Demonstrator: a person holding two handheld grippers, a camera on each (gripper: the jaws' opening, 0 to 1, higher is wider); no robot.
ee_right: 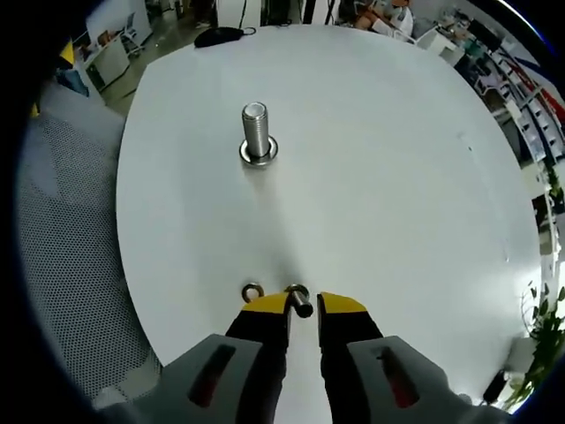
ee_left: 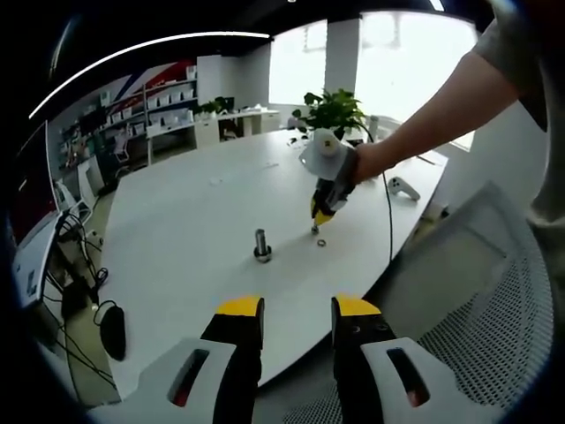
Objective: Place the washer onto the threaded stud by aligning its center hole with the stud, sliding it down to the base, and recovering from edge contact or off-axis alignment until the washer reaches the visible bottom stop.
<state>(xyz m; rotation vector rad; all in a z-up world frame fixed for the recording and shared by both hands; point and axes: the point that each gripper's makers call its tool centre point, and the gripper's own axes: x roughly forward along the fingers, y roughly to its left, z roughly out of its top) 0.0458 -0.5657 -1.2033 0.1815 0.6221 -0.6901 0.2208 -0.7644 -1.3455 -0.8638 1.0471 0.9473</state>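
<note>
While the right tongs (ee_right: pixel 303 305) pinch one washer (ee_right: pixel 297 291) at their tips, a second washer (ee_right: pixel 252 291) lies just left of them on the counter (ee_right: pixel 397 177); the threaded stud (ee_right: pixel 257 132) stands ahead. Left tongs (ee_left: pixel 297 309) are open, empty.

White counter (ee_right: pixel 397 177), broad and rounded. Upright on it — a threaded bolt (ee_right: pixel 255 130) with a washer (ee_right: pixel 259 152) around its foot. Well apart from that, two small washers: one flat (ee_right: pixel 252 291), one just beside it (ee_right: pixel 297 292), on edge or flat cannot be told. At the far edge, a potted plant (ee_left: pixel 333 110) and a white controller (ee_left: pixel 404 187).
</note>
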